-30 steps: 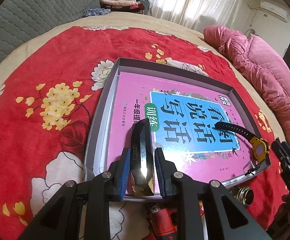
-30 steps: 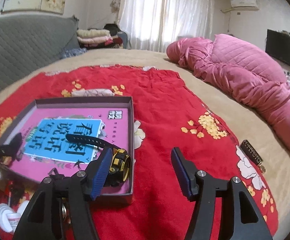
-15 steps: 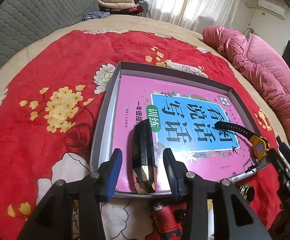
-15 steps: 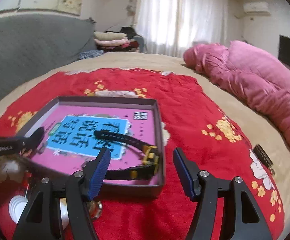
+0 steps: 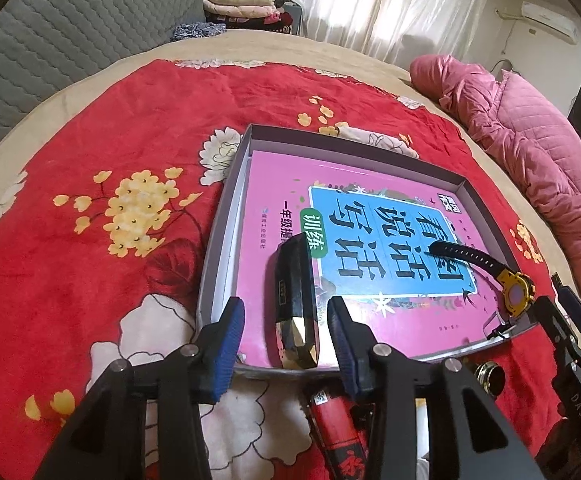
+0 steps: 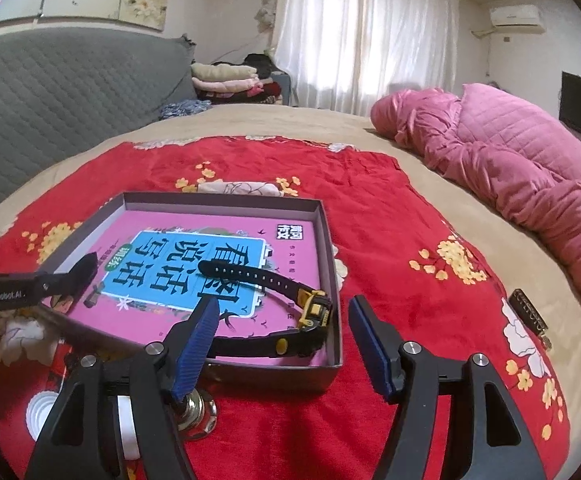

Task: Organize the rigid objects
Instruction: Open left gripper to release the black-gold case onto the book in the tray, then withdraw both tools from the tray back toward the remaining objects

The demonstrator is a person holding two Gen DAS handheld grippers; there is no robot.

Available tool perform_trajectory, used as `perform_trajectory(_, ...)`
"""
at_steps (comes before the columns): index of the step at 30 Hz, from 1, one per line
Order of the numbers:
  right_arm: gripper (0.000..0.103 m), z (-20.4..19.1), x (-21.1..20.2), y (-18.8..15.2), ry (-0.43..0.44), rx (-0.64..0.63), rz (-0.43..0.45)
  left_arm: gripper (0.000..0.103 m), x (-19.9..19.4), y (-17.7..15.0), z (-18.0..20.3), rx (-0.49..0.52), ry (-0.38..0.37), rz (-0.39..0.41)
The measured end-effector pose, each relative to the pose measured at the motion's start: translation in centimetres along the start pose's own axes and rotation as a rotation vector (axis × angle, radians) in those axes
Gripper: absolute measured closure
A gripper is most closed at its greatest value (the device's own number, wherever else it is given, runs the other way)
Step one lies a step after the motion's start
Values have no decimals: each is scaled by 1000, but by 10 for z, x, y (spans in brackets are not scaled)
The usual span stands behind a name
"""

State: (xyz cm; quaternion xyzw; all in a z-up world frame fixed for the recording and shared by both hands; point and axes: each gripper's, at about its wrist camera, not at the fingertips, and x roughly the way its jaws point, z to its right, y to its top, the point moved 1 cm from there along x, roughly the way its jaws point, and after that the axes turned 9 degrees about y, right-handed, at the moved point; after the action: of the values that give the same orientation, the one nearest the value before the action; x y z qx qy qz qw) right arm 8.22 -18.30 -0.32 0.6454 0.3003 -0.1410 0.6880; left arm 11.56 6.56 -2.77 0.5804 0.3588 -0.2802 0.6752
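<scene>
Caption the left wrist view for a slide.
Open left gripper straddles glossy black faceted bar lying on pink book inside grey cardboard tray.

Two close downward views, shared tray

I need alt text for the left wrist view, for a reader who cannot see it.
The open left gripper flanks, without touching, a black faceted bar lying on a pink book in a grey box. A yellow-faced watch lies at the box's right.

Glossy paper book cover – matt cardboard box – plush floral blanket; rubbery watch strap.
</scene>
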Motion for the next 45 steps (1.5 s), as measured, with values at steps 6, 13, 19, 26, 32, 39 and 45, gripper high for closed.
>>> perform_trajectory(6, 30, 5, -4, 0, -2, 15, 7, 59, -8, -2, 3, 4, 2, 20)
perform_trajectory(13, 29, 8, -10, 1, 5, 21, 15, 48, -18, -2, 6, 11, 4, 51)
perform_trajectory(19, 29, 10, -15, 1, 5, 26, 21, 47, -24, -4, 5, 10, 17, 60)
perform_trajectory(26, 29, 3, -29, 1, 39, 15, 41, 47, -37, -10, 10, 47, 24, 71)
perform_trajectory(32, 29, -1, -43, 2, 46, 3, 61, 47, -52, -12, 9, 49, 16, 81)
perform_trajectory(39, 28, -1, -62, 0, 69, 10, 82, 47, -66, -17, 7, 32, -3, 83)
perform_trajectory(45, 28, -8, -71, -5, 98, -14, 66, 47, -75, -23, 10, 50, 1, 87)
